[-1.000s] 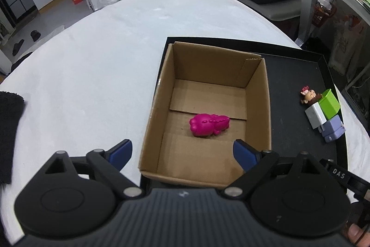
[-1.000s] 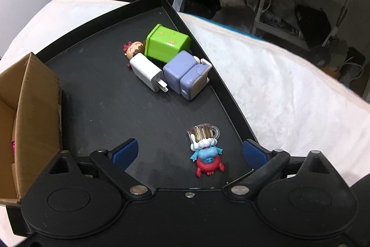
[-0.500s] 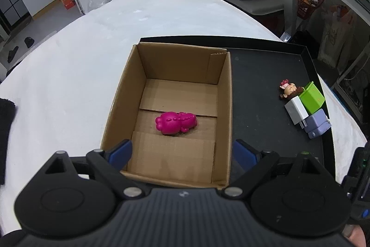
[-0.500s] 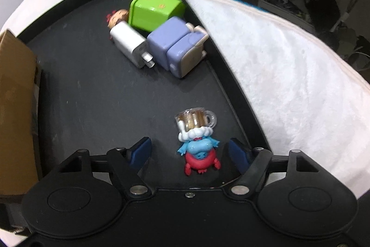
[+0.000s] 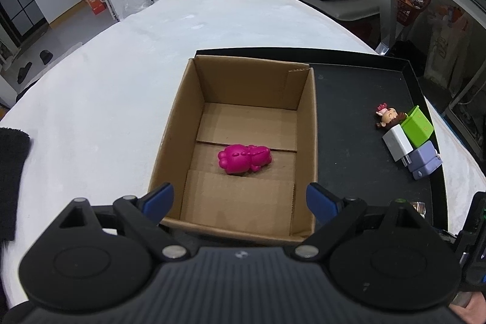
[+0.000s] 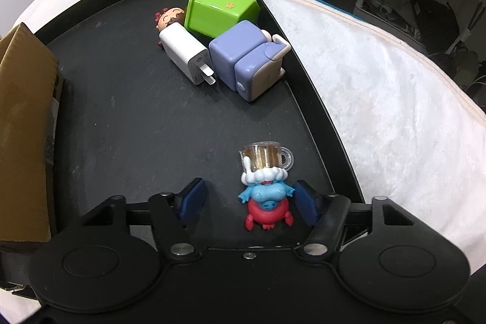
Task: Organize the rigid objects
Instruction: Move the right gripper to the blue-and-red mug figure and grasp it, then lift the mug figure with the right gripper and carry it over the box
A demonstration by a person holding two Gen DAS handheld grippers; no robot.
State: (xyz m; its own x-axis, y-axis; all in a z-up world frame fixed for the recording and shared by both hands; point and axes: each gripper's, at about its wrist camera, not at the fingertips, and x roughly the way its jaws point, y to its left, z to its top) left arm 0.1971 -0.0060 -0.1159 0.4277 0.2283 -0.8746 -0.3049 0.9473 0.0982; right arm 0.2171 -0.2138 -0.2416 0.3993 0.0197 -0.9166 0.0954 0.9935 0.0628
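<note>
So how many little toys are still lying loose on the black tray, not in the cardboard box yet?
5: blue-and-red beer-mug figurine between the right gripper's fingers; white plug charger, green cube, lilac block, small doll clustered by the far rim.

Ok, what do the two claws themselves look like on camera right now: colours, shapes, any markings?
Both look alike. The left claw has a matte black body with ribbed grey-black top, two round disc housings, silver pivot screws, and blue pads on its fingertips. The right claw has the same black body, discs and silver screws, with dark blue pads. No readable markings or cables show.
</note>
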